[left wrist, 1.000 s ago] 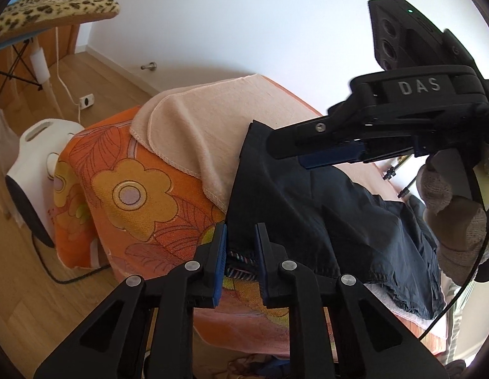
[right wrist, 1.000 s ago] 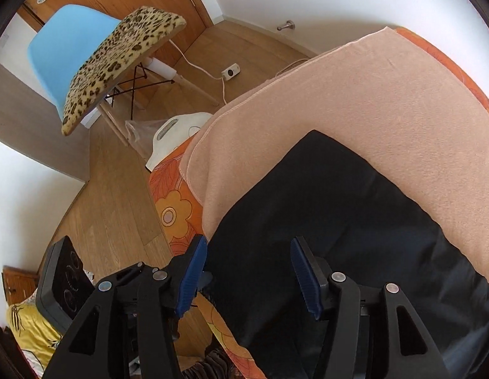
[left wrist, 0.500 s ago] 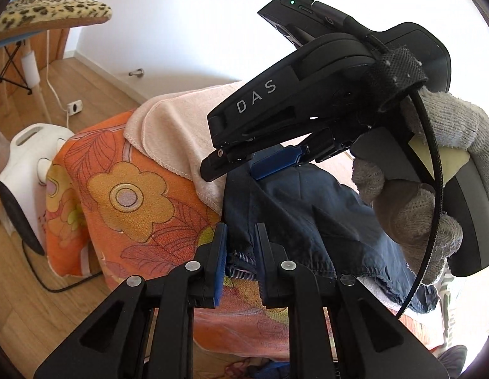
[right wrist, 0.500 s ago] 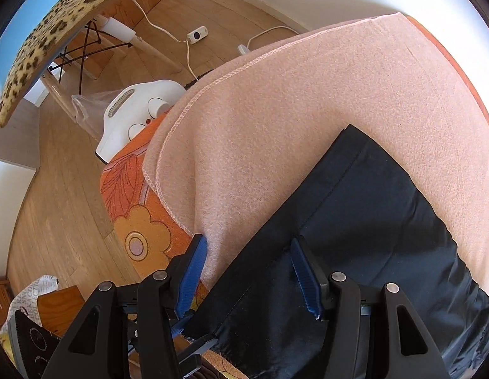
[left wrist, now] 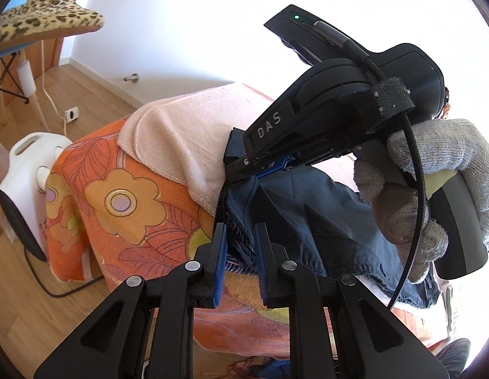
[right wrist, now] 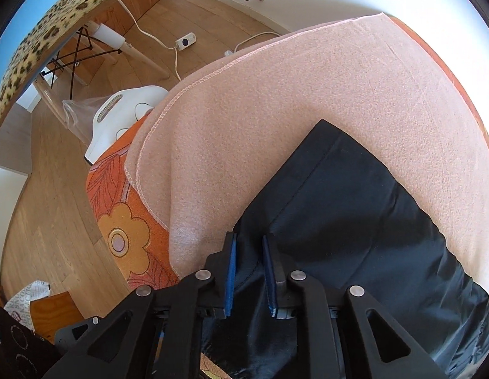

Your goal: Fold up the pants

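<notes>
Dark navy pants (left wrist: 307,221) lie on a pink towel (left wrist: 187,132) over an orange flowered cover (left wrist: 118,202). My left gripper (left wrist: 239,246) is shut on the pants' near edge, with striped lining showing between the blue pads. My right gripper (right wrist: 249,268) is shut on the pants (right wrist: 354,221) at their left edge beside the towel (right wrist: 276,94). In the left wrist view the right gripper (left wrist: 263,167) comes in from the right, held by a gloved hand (left wrist: 433,173), and pinches the pants' far corner.
A white appliance (left wrist: 26,173) with a cable stands on the wooden floor (left wrist: 29,300) left of the cover. A leopard-print chair (right wrist: 55,22) and a wall socket (right wrist: 184,41) are farther back. A white wall (left wrist: 197,31) is behind.
My right gripper has closed from wide open onto the pants' left edge and moved down toward the left gripper. My left gripper has kept its grip.
</notes>
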`<state>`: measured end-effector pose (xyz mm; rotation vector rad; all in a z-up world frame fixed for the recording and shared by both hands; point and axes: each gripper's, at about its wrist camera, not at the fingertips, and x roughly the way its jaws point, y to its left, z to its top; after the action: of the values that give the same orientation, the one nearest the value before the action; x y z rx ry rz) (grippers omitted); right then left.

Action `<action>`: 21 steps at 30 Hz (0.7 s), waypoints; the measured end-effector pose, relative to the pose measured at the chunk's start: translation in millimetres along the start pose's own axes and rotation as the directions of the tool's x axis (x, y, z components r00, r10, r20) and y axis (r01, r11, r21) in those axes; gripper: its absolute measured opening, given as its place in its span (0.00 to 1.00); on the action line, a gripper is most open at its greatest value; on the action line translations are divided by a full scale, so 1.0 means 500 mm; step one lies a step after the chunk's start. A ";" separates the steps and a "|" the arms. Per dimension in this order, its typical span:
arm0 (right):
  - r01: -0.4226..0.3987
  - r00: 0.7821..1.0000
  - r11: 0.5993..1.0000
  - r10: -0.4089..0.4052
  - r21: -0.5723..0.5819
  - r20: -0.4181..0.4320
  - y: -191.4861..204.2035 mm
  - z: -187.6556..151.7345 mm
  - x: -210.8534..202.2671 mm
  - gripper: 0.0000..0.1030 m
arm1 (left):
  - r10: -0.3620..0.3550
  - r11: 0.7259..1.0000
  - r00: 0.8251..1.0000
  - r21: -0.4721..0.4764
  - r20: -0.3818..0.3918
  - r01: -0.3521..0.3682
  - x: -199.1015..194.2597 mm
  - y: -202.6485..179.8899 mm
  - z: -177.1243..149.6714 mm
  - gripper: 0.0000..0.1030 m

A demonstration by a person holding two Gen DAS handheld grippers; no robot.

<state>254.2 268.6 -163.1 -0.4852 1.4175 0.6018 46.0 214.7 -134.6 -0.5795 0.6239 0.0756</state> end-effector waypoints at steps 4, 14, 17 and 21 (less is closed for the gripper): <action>-0.061 0.998 0.997 0.060 0.037 0.026 -0.024 -0.011 -0.011 0.07 | 0.005 0.999 1.000 -0.033 -0.027 -0.006 0.012 0.005 0.010 0.45; -0.167 0.982 0.985 0.161 0.053 0.100 -0.068 -0.038 -0.075 0.05 | -0.011 1.000 0.998 -0.021 -0.067 0.009 0.045 -0.020 0.024 0.44; -0.198 0.975 0.978 0.189 0.068 0.116 -0.082 -0.047 -0.091 0.04 | -0.011 1.000 0.999 -0.026 -0.037 0.010 0.039 -0.023 0.023 0.15; -0.204 0.974 0.978 0.198 0.046 0.112 -0.087 -0.050 -0.100 0.04 | -0.033 0.999 0.999 0.014 -0.002 0.033 0.025 -0.042 0.022 0.07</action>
<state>260.9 214.7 -117.6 -0.2610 1.3868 0.7370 67.0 201.8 -124.3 -0.5758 0.6156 0.0401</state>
